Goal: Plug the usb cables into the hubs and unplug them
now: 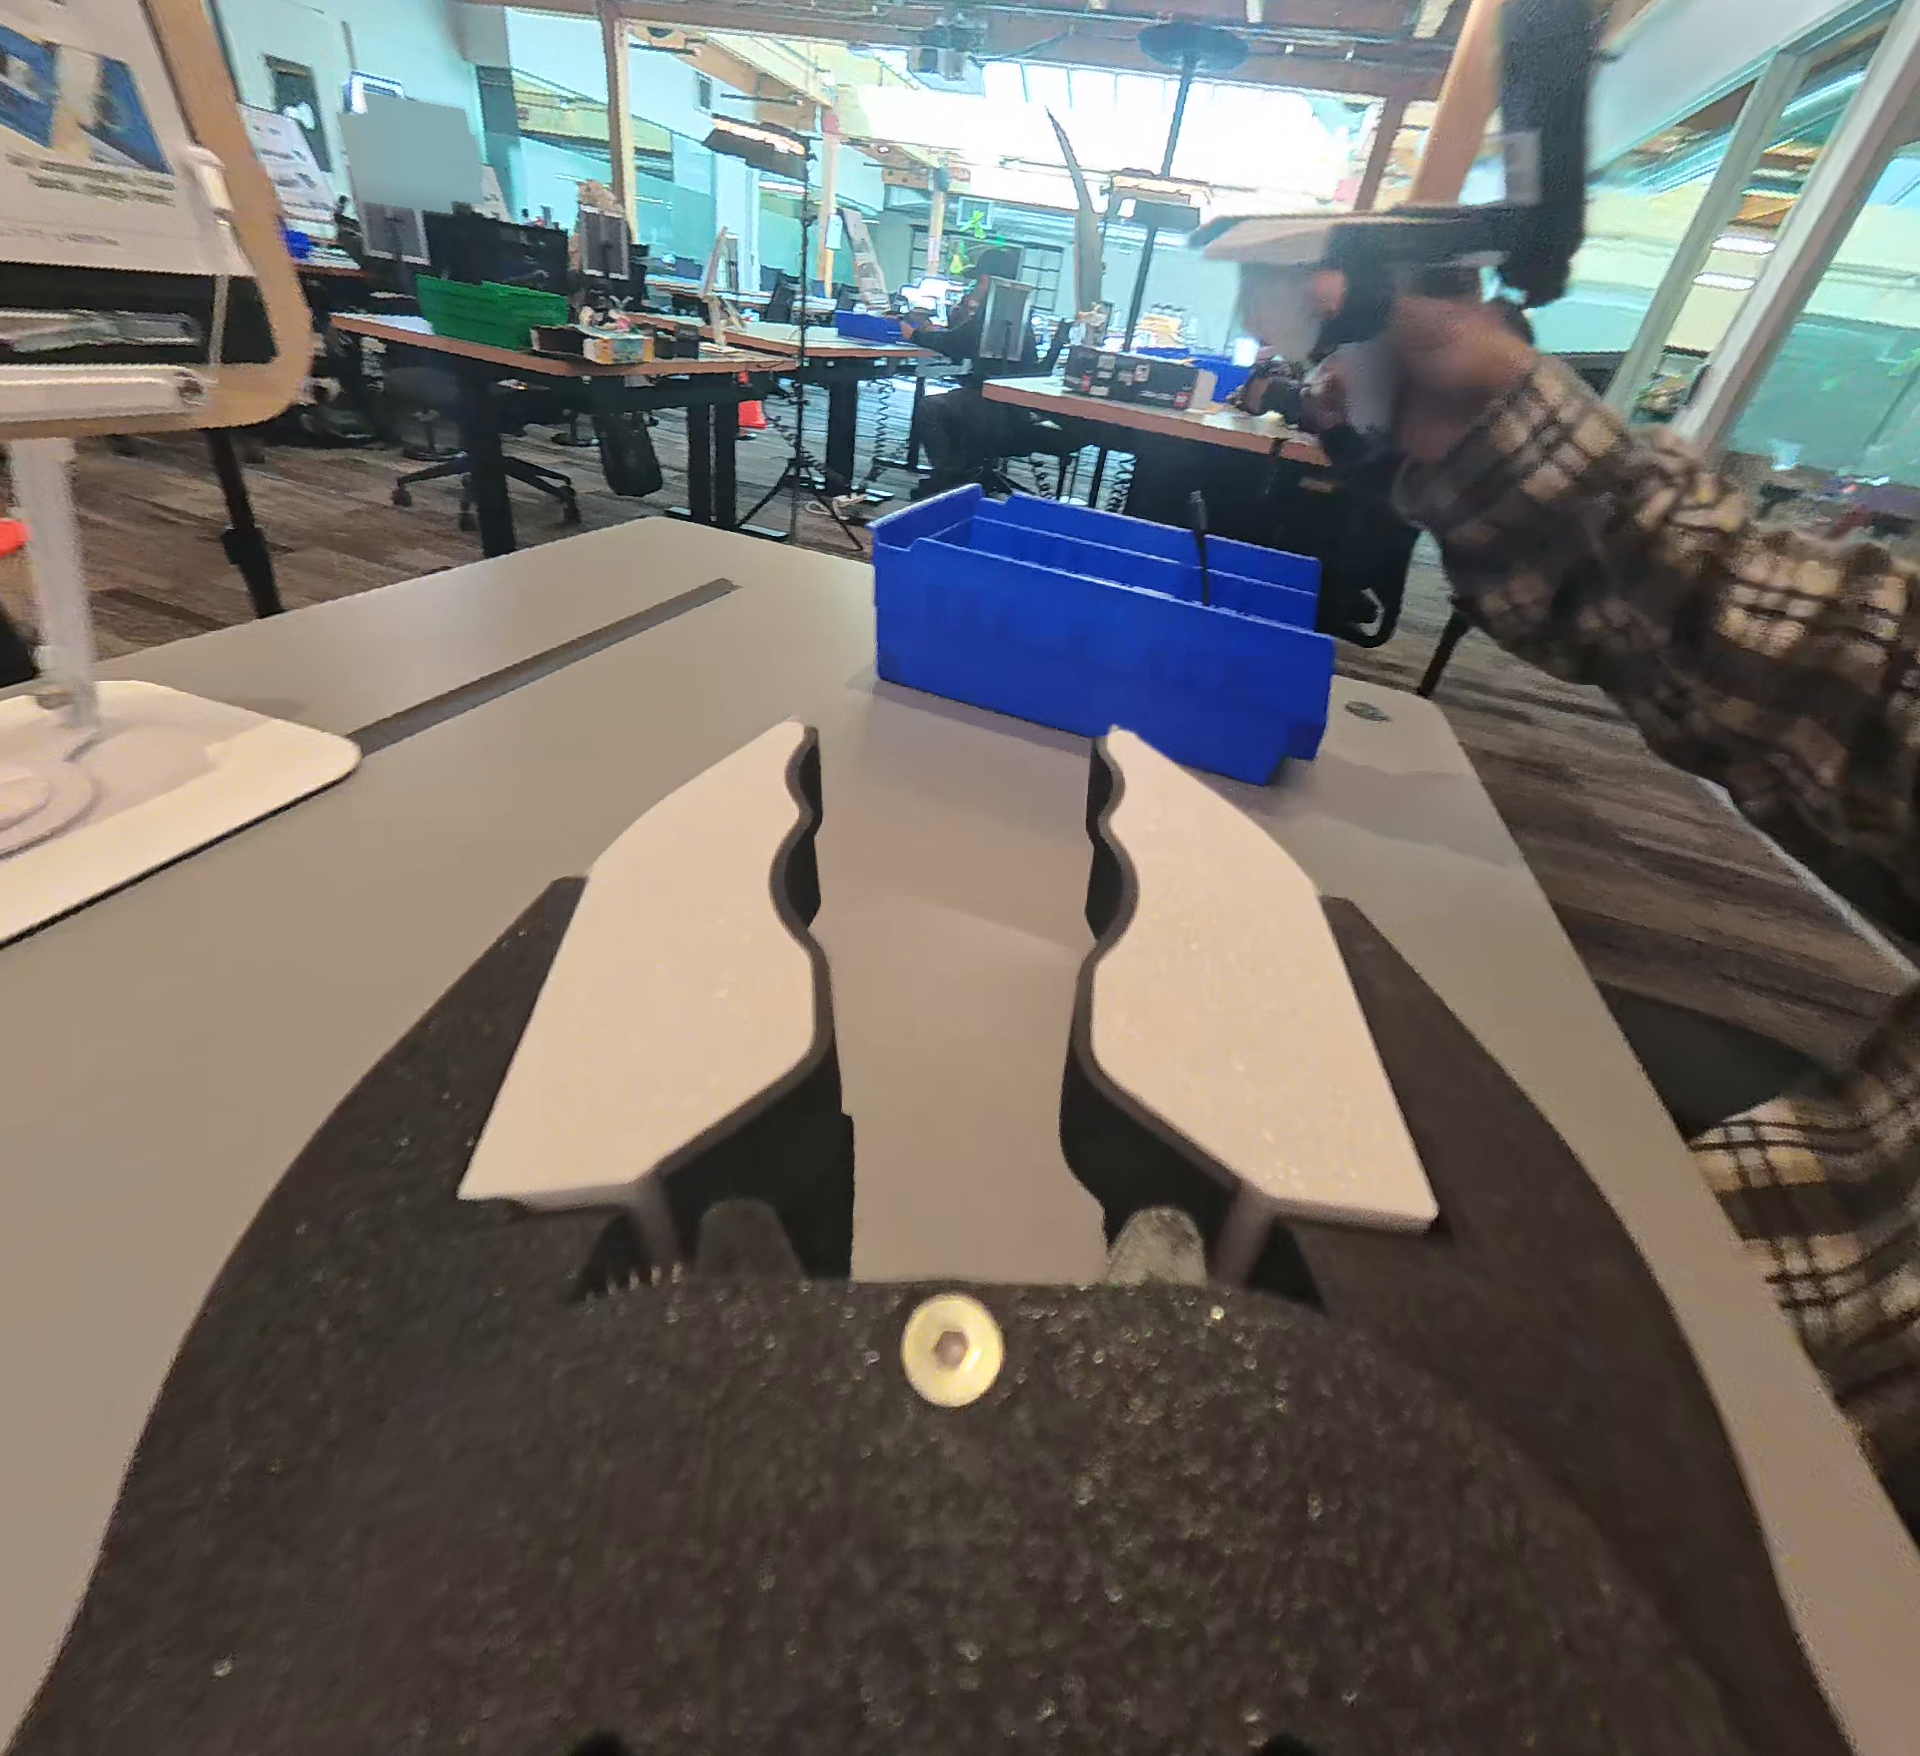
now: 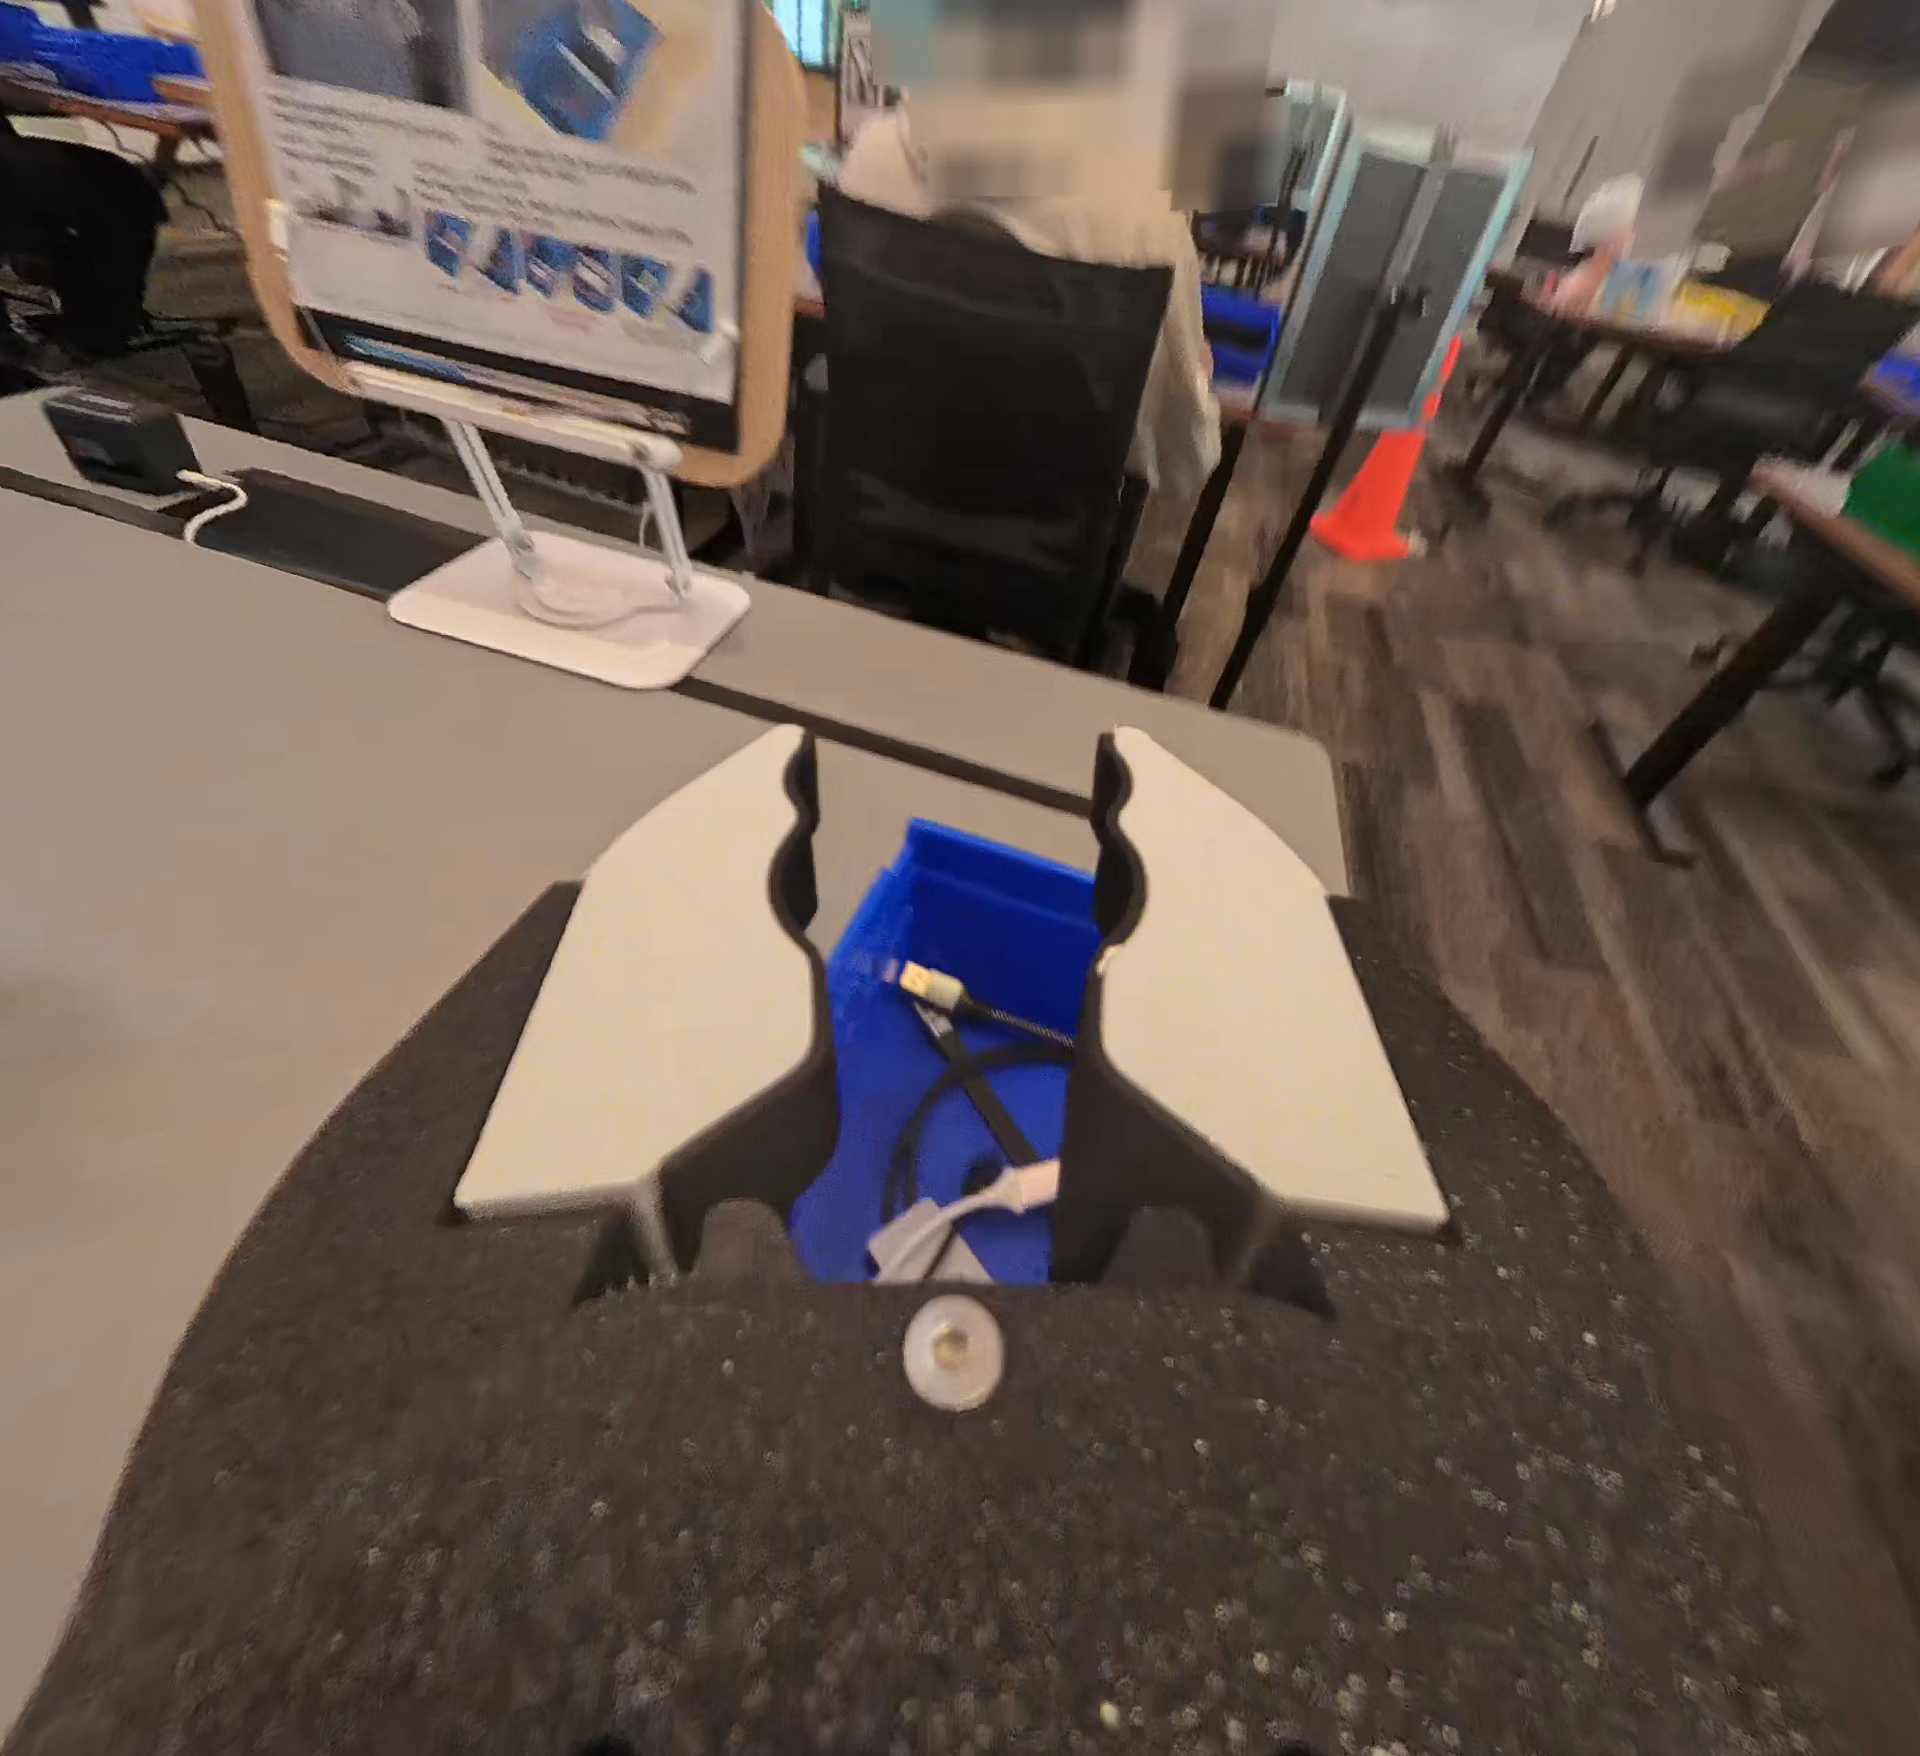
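The fingers (image 1: 665, 968) of the left gripper (image 1: 951, 761) are spread wide, with nothing held between them; only the bare grey table (image 1: 312, 1031) is seen in the gap. The fingers (image 2: 675, 979) of the right gripper (image 2: 951, 761) are likewise parted and empty, and are held above the blue bin (image 2: 987, 896), which is seen through the gap from overhead.

Inside the bin, a braided black cable (image 2: 997, 1010) with a metal USB plug (image 2: 920, 979) is seen lying across a plain black cable (image 2: 935, 1104), and a white cable (image 2: 997, 1197) lies nearest the camera. No hub can be made out in either view.

In the left view the bin (image 1: 1091, 657) is seen just beyond the fingertips, near the table's far right edge, with a thin black cable end (image 1: 1200, 553) sticking up from it. The right gripper (image 1: 1351, 236) is seen farther off, above the bin, held out on a plaid sleeve (image 1: 1662, 584).

At the far left of the table a white stand base (image 1: 156, 792) rests, carrying a printed sheet (image 2: 488, 117) on a wooden board. Beyond the table, desks and an orange cone (image 2: 1371, 491) are visible.
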### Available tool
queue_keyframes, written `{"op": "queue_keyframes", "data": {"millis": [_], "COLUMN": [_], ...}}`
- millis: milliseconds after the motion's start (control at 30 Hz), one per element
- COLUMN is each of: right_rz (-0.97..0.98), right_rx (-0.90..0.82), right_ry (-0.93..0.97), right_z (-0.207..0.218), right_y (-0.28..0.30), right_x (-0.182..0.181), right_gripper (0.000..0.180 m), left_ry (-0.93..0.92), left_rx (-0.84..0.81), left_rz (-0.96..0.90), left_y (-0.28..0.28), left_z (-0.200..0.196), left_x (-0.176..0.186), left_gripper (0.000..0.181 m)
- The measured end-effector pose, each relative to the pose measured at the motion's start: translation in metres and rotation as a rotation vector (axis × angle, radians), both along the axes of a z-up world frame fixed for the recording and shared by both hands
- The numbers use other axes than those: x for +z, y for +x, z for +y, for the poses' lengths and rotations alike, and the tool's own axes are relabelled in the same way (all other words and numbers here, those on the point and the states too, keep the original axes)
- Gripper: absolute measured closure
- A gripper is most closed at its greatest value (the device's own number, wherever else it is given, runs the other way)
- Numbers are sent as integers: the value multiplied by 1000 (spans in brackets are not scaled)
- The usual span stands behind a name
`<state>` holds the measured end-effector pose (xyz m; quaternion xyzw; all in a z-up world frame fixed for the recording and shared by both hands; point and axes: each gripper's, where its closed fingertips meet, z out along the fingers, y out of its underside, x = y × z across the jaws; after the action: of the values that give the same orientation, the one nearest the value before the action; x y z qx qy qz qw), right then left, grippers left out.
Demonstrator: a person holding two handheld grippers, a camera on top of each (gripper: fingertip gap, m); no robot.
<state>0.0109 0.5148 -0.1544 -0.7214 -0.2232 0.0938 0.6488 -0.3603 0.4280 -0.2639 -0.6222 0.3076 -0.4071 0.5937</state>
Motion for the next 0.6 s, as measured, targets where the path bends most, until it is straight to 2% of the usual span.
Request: {"op": "queue_keyframes", "data": {"millis": [133, 267, 367, 500, 600], "right_rz": [12, 53, 59, 17, 24], "right_rx": [68, 124, 136, 123, 140], "right_ry": [115, 165, 166, 117, 103], "right_z": [-33, -47, -40, -16, -8], "right_y": [-54, -102, -129, -153, -164], "right_x": [2, -21, -45, -82, -103], "right_gripper": [130, 129, 128, 108, 114], "left_ry": [16, 18, 21, 11, 7], "left_rx": [76, 163, 233, 291, 304], "left_rz": [39, 35, 17, -7, -3], "left_y": [-24, -54, -76, -91, -92], "left_z": [6, 11, 15, 20, 22], "left_x": [-3, -2, 0, -1, -3], "left_gripper": [131, 128, 124, 120, 116]}}
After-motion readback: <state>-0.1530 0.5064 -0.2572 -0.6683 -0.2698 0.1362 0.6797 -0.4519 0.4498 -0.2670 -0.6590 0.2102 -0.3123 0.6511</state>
